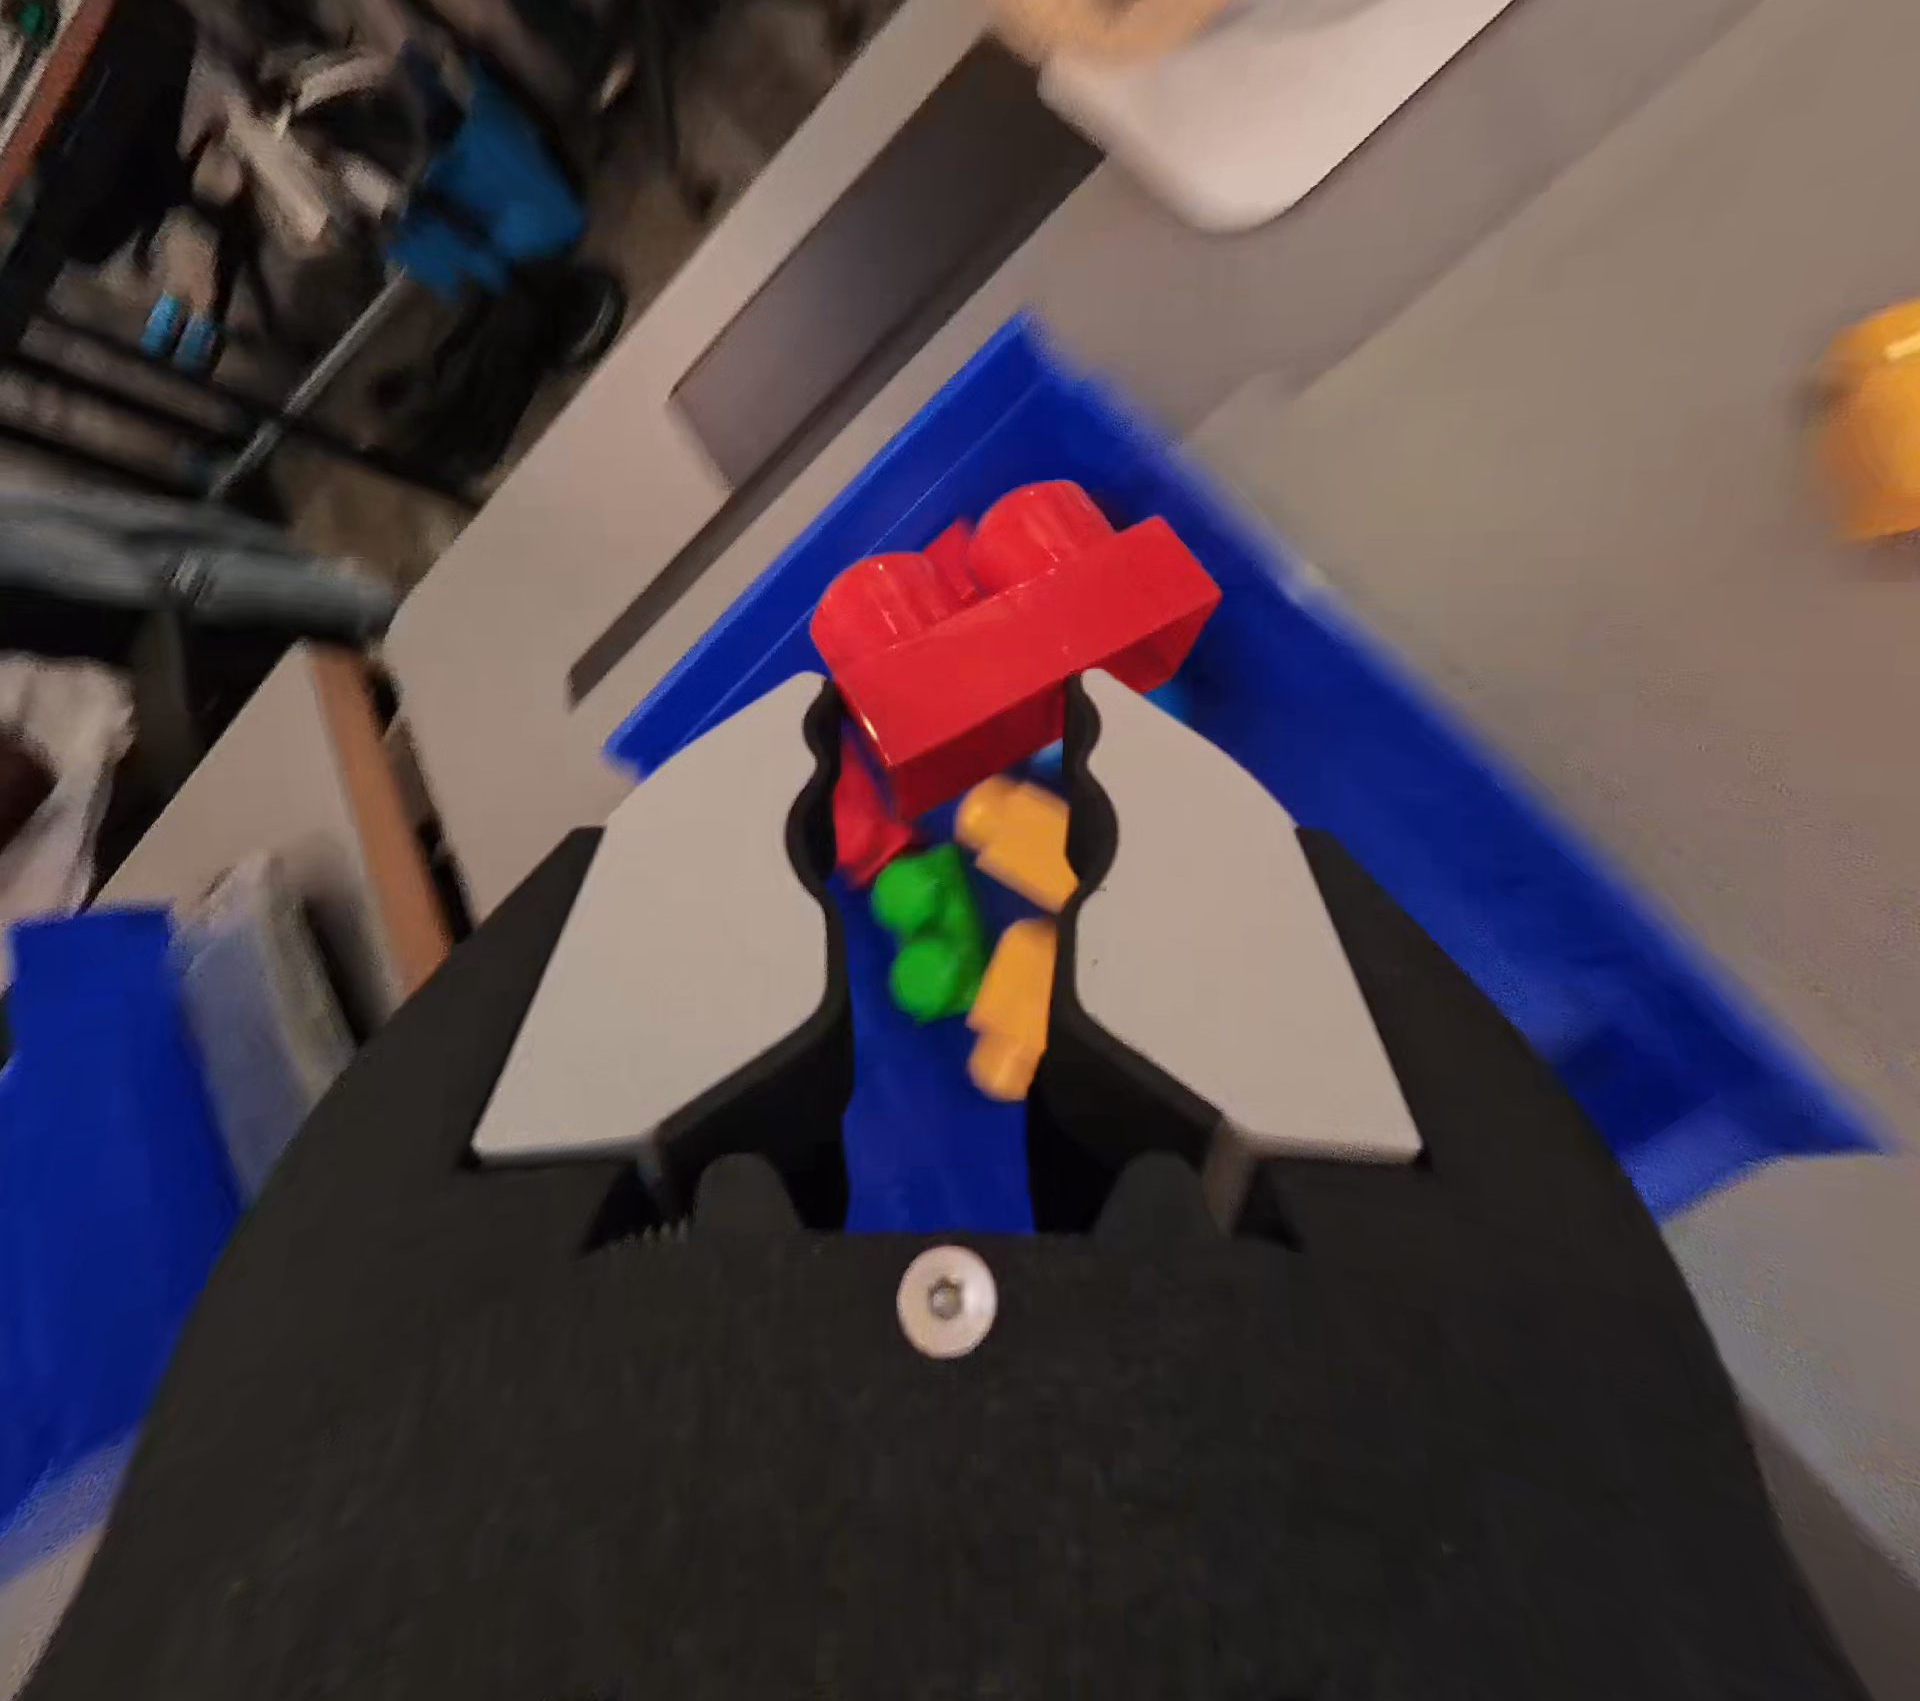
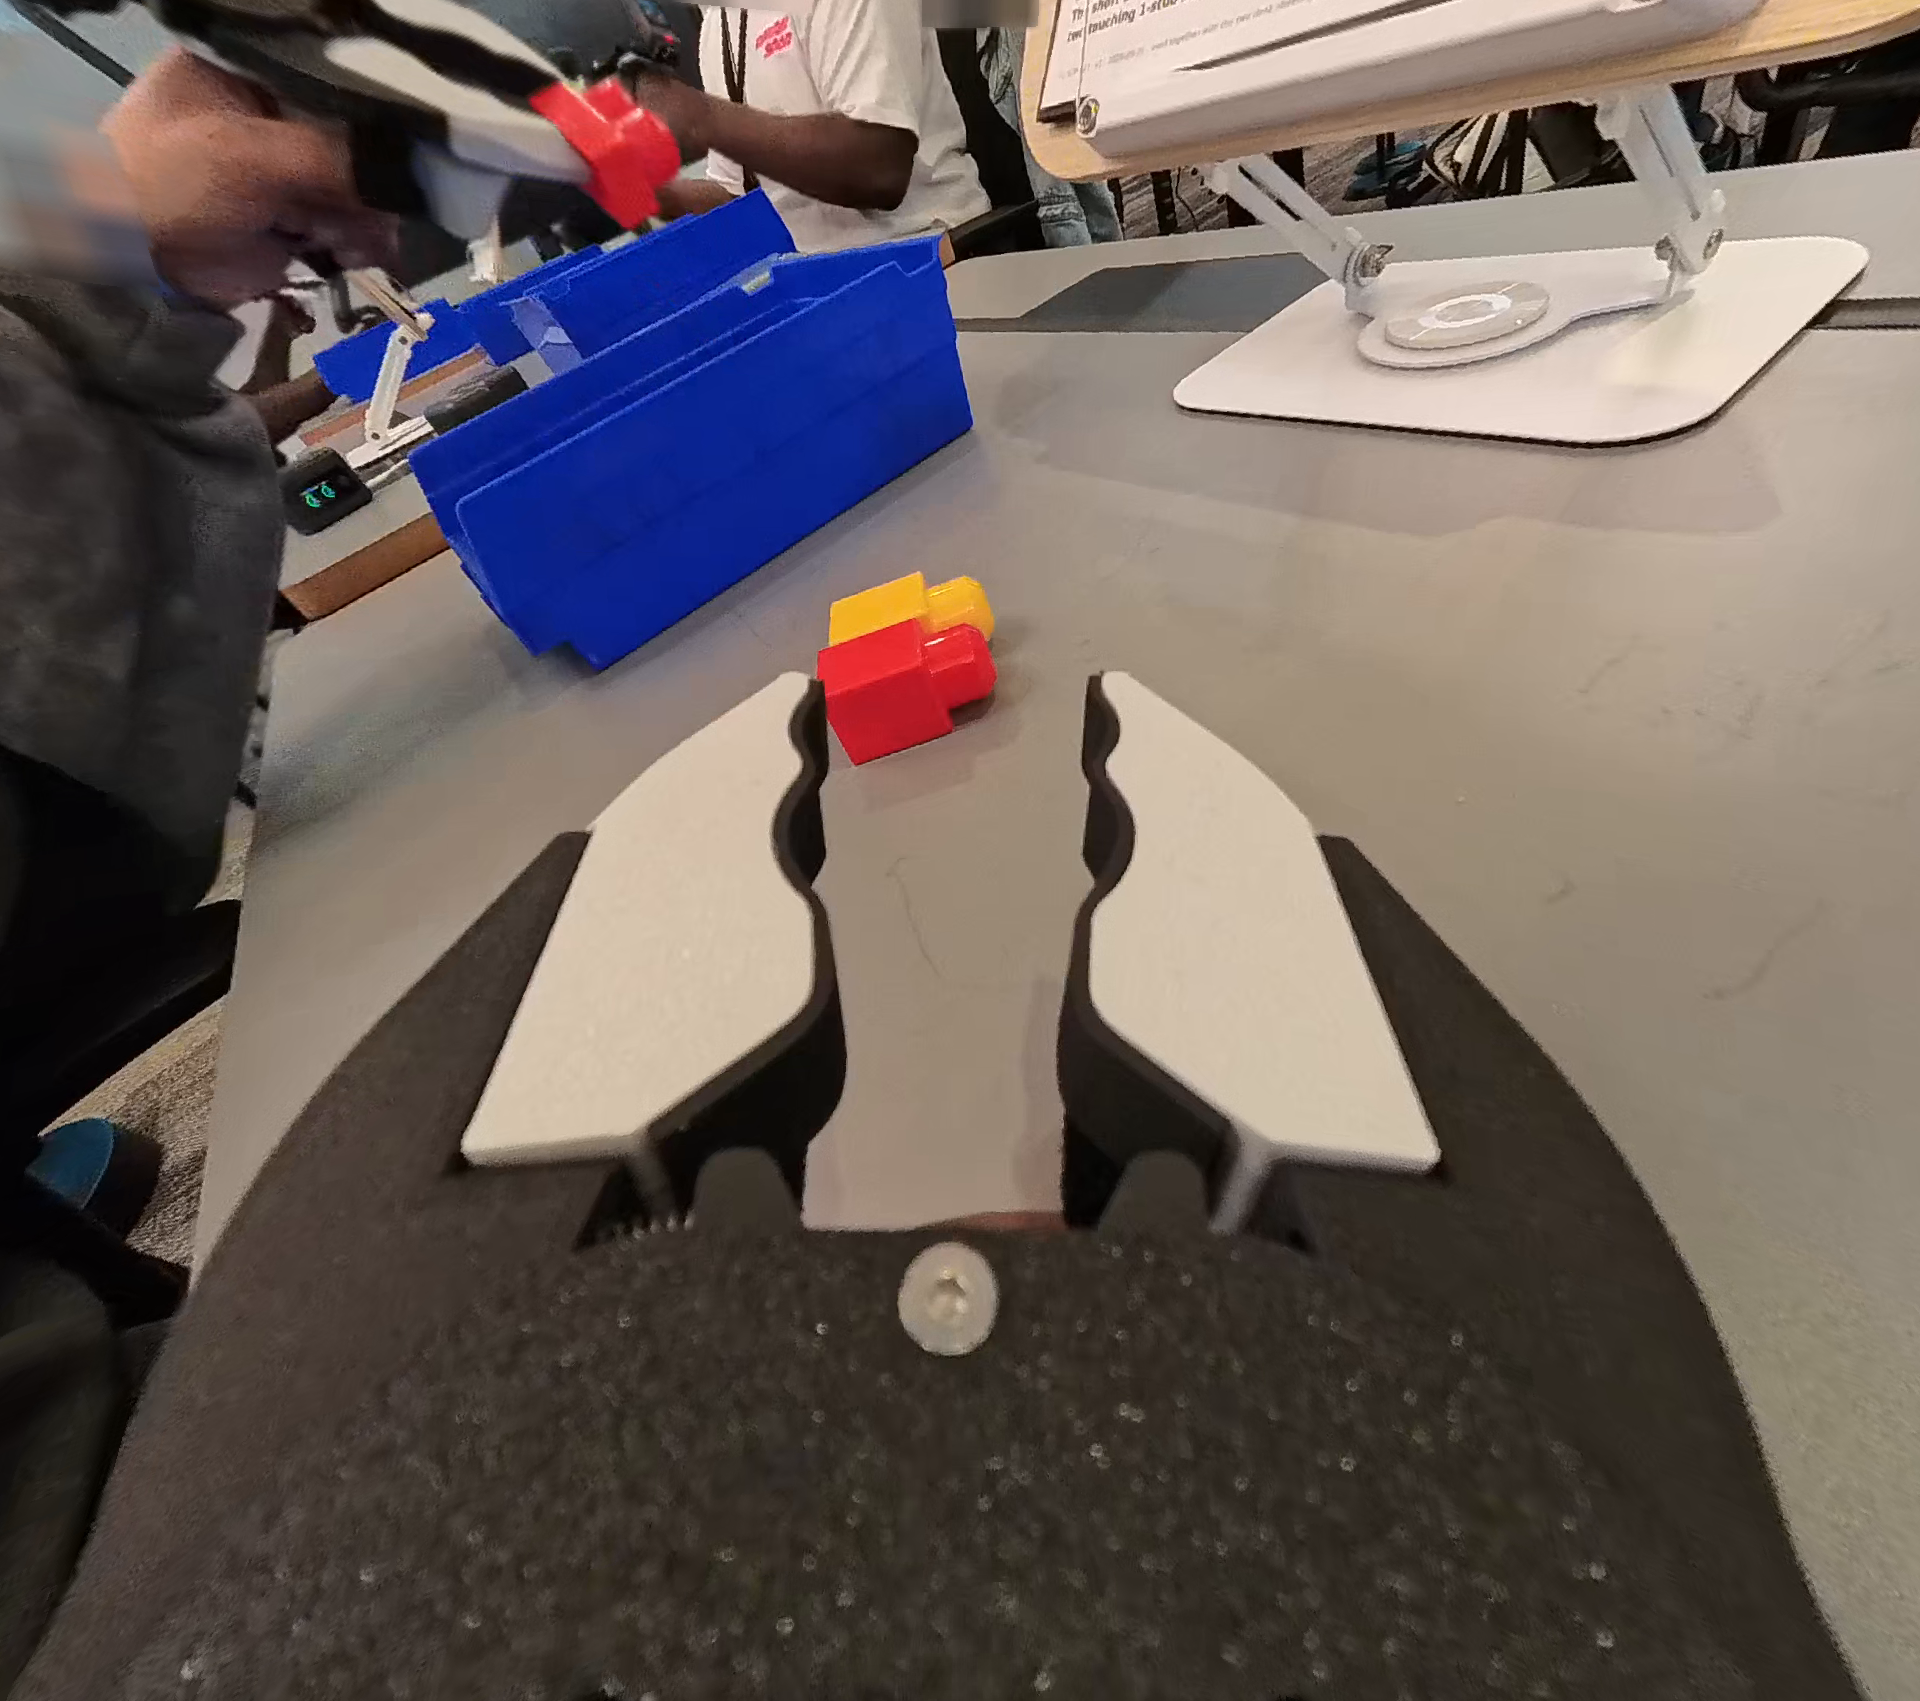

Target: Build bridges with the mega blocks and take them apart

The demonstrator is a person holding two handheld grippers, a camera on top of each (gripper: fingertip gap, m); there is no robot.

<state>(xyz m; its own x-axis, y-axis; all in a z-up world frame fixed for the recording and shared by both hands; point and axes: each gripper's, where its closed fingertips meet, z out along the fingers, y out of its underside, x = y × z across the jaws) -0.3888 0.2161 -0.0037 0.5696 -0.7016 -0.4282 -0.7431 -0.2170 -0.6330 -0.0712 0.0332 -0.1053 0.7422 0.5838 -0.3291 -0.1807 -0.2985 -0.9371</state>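
Red two-stud block [image 1: 997,654] sits clamped in the raised left hand-held gripper [image 1: 945,716]; right hand-held gripper [image 2: 951,716] apart, low.

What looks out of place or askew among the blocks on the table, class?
The small red block and yellow block lie tipped on their sides on the grey table, studs pointing sideways instead of up. Nothing looks spilled or damaged.

Lit evenly and brightly from overhead. Smeared by heavy motion blur across the left wrist view; sharper in the right, though bowed at wide-angle edges.
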